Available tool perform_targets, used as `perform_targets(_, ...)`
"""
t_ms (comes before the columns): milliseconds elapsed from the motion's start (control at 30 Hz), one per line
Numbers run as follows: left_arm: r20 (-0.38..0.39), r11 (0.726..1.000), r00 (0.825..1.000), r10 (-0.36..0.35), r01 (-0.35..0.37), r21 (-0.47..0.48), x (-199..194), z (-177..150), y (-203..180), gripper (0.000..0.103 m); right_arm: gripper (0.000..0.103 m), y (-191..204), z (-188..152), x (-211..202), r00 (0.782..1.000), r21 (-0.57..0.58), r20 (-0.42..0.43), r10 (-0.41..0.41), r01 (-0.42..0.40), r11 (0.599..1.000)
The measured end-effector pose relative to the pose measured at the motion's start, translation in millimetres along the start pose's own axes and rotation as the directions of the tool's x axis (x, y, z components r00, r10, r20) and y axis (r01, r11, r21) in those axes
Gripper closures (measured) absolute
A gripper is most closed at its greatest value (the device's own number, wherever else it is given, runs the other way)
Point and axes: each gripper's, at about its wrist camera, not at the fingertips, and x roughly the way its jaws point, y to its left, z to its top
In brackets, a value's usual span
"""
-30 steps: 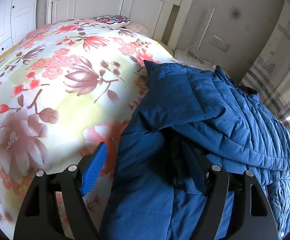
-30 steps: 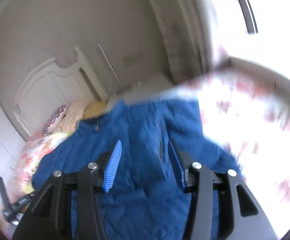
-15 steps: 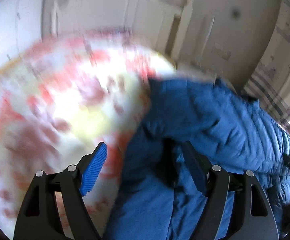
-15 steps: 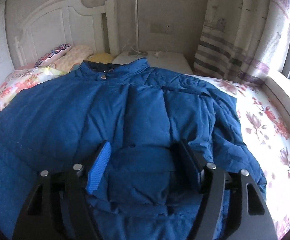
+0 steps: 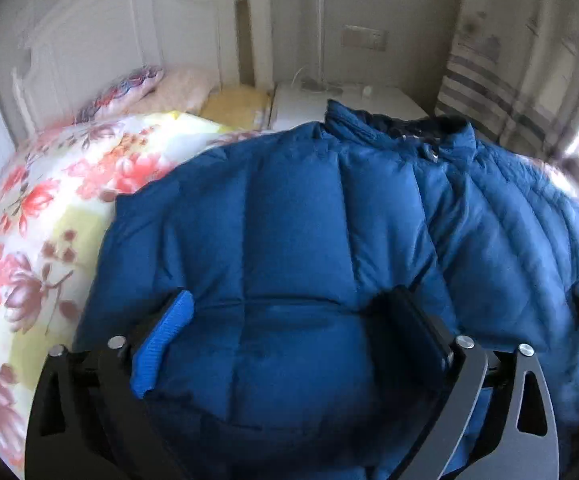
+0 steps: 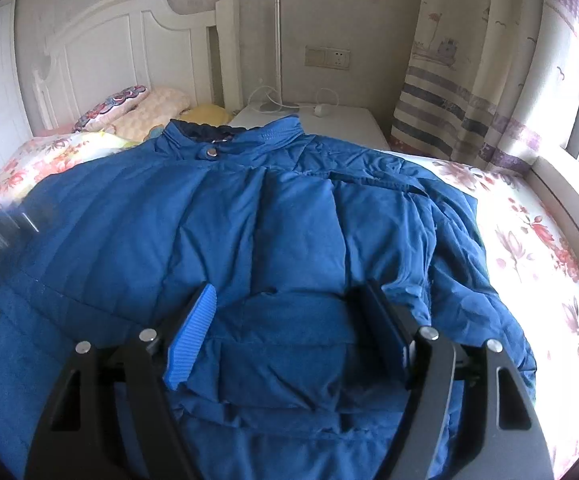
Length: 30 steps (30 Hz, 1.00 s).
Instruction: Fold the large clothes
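A: Left wrist view?
B: Left gripper (image 5: 289,332) spread wide, puffy quilted blue jacket (image 5: 297,224) bulging between its fingers, on the floral bedspread (image 5: 45,216).
A: Right wrist view?
B: Right gripper (image 6: 289,332) equally wide over the jacket (image 6: 249,232), collar towards the white headboard (image 6: 121,52).

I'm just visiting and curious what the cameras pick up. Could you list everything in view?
Puffer jacket: one, blue, spread across the bed.
Quilt: one, floral pink and yellow, under the jacket.
Pillows: several, patterned, pink, yellow, at the headboard.
Headboard: one, white, behind the pillows.
Nightstand: one, white, beside the bed.
Curtain: one, striped, right wall.
Wall socket: one, beige.
Left tool: open, over the jacket.
Right tool: open, over the jacket.
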Motion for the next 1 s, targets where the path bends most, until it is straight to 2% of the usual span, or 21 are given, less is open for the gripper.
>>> perform_targets(100, -0.017, 1.0, 1.0, -0.012, 0.012, -0.017, -10, 6, 3, 0.008, 0.024, -3, 0, 0, 1.0, 0.007, 0.001, 0.024, -0.024, 1.0)
perform_targets(167, 0.0, 0.999, 1.0, -0.03, 0.03, -0.044, -21, 10, 10, 0.008, 0.019, -9, 1, 0, 0.996, 0.022, -0.006, 0.088, -0.088, 0.996)
perform_targets(233, 0.043, 0.998, 0.998, -0.036, 0.038, -0.044, -34, 20, 14, 0.008, 0.021, -16, 5, -4, 0.991, 0.058, -0.011, 0.131, -0.13, 0.99)
perform_targets(267, 0.061, 0.999, 0.998, -0.022, 0.024, -0.034, -38, 29, 14, 0.008, 0.026, -19, 9, -6, 0.991, 0.075, -0.013, 0.137, -0.135, 0.988)
perform_targets(400, 0.062, 0.999, 0.997, 0.041, -0.04, -0.013, -29, 56, 7, 0.008, 0.028, -14, 44, -20, 0.99, 0.063, 0.062, 0.127, -0.131, 0.989)
perform_targets(467, 0.032, 0.999, 0.998, 0.053, -0.053, -0.001, -17, 65, 3, 0.008, 0.028, -4, 62, -13, 0.989, 0.022, 0.06, 0.139, -0.14, 0.99)
perform_targets(533, -0.014, 0.998, 0.998, 0.065, -0.064, 0.023, 1, 66, -4, 0.007, 0.028, 7, 72, 7, 0.994, -0.033, 0.009, 0.105, -0.104, 0.994)
perform_targets(600, -0.095, 0.995, 0.992, 0.088, -0.083, 0.059, 27, 58, -9, 0.006, 0.027, 16, 68, 45, 0.992, -0.087, -0.11, 0.058, -0.068, 0.994)
perform_targets(633, -0.129, 0.996, 0.989, 0.076, -0.069, 0.058, 39, 52, -8, 0.005, 0.025, 18, 63, 58, 0.988, -0.107, -0.145, 0.052, -0.068, 0.992)
perform_targets(700, -0.144, 0.999, 0.989, 0.042, -0.037, 0.039, 40, 53, -3, 0.005, 0.025, 17, 60, 59, 0.989, -0.106, -0.127, 0.07, -0.083, 0.991)
perform_targets(767, -0.154, 1.0, 0.988, 0.009, -0.004, 0.031, 36, 65, 2, 0.005, 0.027, 11, 66, 56, 0.982, -0.105, -0.158, 0.105, -0.123, 0.987)
perform_targets(833, -0.117, 1.0, 0.993, 0.003, 0.0, 0.018, 28, 80, 9, 0.005, 0.027, 2, 79, 54, 0.979, -0.117, -0.166, 0.119, -0.14, 0.983)
perform_targets(933, -0.072, 1.0, 0.997, 0.03, -0.03, 0.001, 30, 103, 19, 0.005, 0.027, -33, 108, 54, 0.992, -0.074, -0.114, 0.061, -0.07, 0.995)
perform_targets(967, -0.085, 0.999, 0.996, 0.032, -0.032, -0.002, 37, 105, 20, 0.005, 0.027, -45, 114, 57, 0.993, -0.046, -0.109, 0.053, -0.058, 0.997)
perform_targets(1000, -0.128, 0.999, 0.991, 0.039, -0.039, 0.001, 53, 105, 21, 0.005, 0.027, -62, 117, 68, 0.99, -0.011, -0.133, 0.041, -0.043, 0.999)
